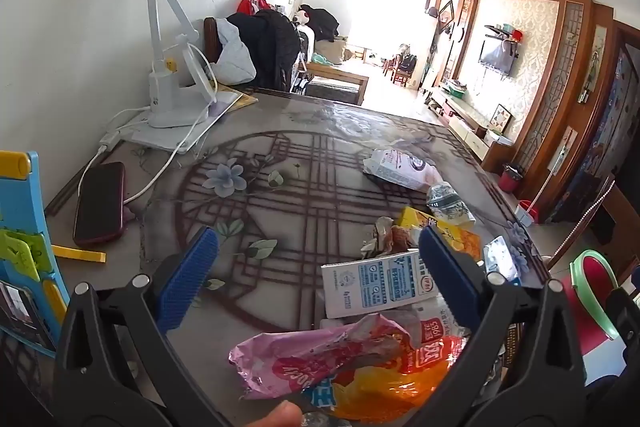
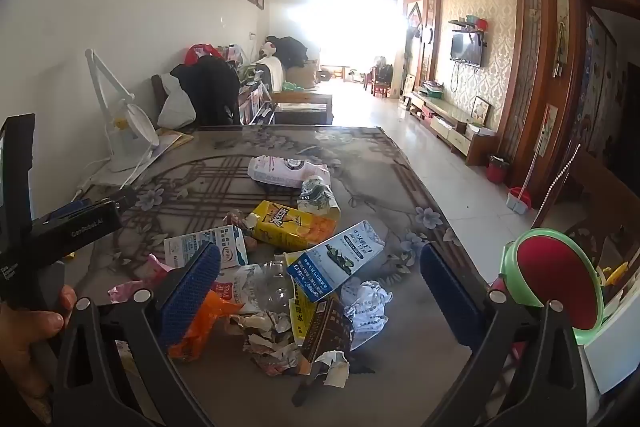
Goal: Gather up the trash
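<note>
A heap of trash is seen near the right-hand edge of the desk, spreading from the near edge toward the middle. In it, a yellow juice carton lies flat, with a blue and white milk carton just in front of it, tilted across a clear plastic bottle. A white carton with blue print is laid beside these, and a pink wrapper and an orange wrapper are found closest to the near edge. Crumpled white paper is lying beside the dark torn box. Farther toward the far edge, a white and pink soft pack is set apart from the heap, with a crushed patterned wrapper next to it.

The left gripper is held over the near part of the heap, its jaws spread wide apart with nothing clamped. The right gripper is likewise held above the heap, jaws fully apart and empty.

At the far left corner a white desk lamp is placed, and a dark red phone is lying along the left edge. A red and green bin is seen just off the right edge.
</note>
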The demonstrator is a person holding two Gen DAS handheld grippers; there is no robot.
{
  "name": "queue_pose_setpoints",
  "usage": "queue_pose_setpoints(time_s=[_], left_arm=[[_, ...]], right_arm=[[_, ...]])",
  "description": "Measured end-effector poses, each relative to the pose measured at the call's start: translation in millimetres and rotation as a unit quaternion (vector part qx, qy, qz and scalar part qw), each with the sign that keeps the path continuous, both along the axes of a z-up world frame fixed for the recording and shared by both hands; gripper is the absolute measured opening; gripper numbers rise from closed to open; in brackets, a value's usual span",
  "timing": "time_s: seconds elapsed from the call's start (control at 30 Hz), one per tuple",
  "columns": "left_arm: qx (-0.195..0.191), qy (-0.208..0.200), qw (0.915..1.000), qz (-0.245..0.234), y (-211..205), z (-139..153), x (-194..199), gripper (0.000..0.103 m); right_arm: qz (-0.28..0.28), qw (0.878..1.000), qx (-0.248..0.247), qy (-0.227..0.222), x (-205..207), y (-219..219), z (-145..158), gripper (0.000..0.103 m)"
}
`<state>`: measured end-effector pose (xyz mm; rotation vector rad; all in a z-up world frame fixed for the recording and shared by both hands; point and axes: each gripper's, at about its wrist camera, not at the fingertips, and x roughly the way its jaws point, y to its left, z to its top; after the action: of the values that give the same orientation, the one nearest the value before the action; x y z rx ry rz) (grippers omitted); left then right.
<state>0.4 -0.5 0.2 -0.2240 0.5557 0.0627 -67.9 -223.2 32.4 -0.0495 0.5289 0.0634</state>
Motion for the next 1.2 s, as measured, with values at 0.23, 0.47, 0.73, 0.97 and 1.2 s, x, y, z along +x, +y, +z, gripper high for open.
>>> queue_pose_setpoints(time_s=[0.23, 0.47, 0.73, 0.97, 1.2], left_arm=[[0.005, 0.015, 0.9997, -0.020, 4, -5, 7, 0.099], [-0.003, 0.015, 0.9999, 0.002, 8, -9, 0, 0.099], [0.002, 0.018, 0.9998, -0.001, 7, -9, 3, 0.099], [0.007, 0.020, 0.9998, -0.001, 3, -10, 5, 0.099], [0.010, 0.023, 0.9997, -0.003, 3, -12, 7, 0.099]], right_arm=[[0.003, 1.000, -0.007, -0.009, 0, 1, 1, 0.096], [0.003, 1.000, -0.004, -0.001, -1, 3, 1, 0.096], [0.004, 1.000, -0.003, 0.007, 3, 5, -5, 0.096], [0.000, 1.000, 0.004, 0.016, 7, 0, -10, 0.096], [0.000, 1.000, 0.007, 0.022, 9, -2, -15, 0.096]])
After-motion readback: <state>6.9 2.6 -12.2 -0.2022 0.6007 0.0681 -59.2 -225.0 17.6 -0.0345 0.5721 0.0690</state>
